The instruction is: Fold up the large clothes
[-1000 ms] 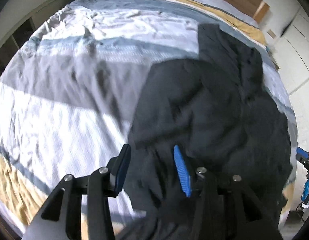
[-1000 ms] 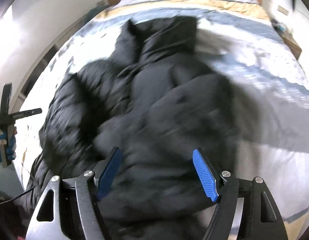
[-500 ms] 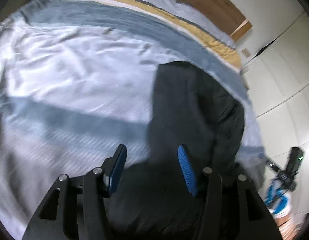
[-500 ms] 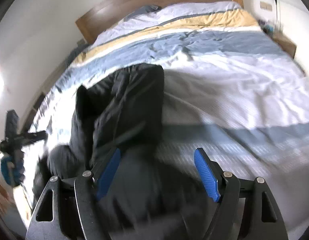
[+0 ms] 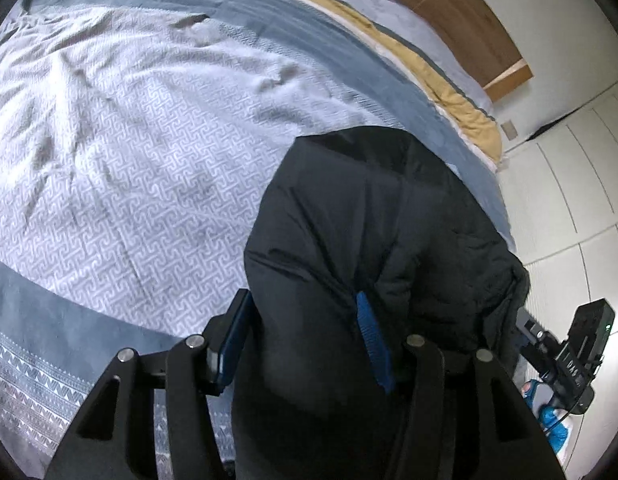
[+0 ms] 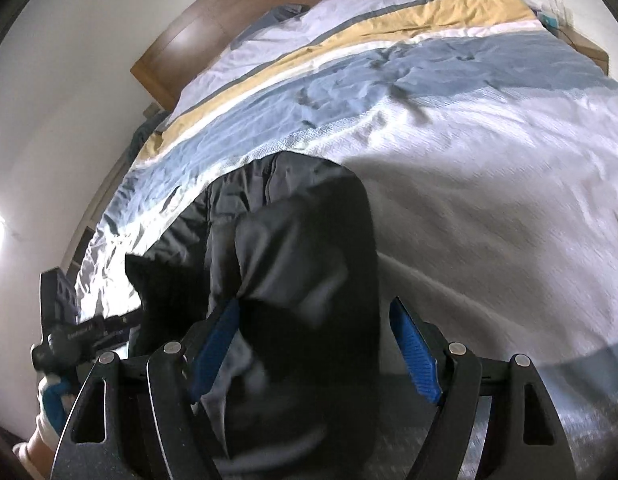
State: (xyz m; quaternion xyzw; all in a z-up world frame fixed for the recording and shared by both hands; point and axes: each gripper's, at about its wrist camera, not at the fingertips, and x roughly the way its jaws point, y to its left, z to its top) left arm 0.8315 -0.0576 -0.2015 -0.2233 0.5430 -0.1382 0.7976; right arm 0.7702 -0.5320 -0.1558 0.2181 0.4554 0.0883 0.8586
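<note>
Filling both views, a made bed with a white, blue and yellow banded duvet [image 5: 149, 152] runs up to a wooden headboard [image 6: 213, 28]; on its near part lies a black puffer jacket [image 5: 369, 216], bunched into a long thick bundle close to the bed's side edge; the left gripper [image 5: 305, 340] straddles the jacket's fabric, jaws partly apart, and whether the pads press it I cannot tell; the right gripper [image 6: 313, 348] stands wide around another fold without visibly pinching. To fold well, I judge both should take matching edges and pull the padding flat before turning it over; the white middle of the duvet offers ample room, whereas the bed edge beside the jacket leaves little.
</note>
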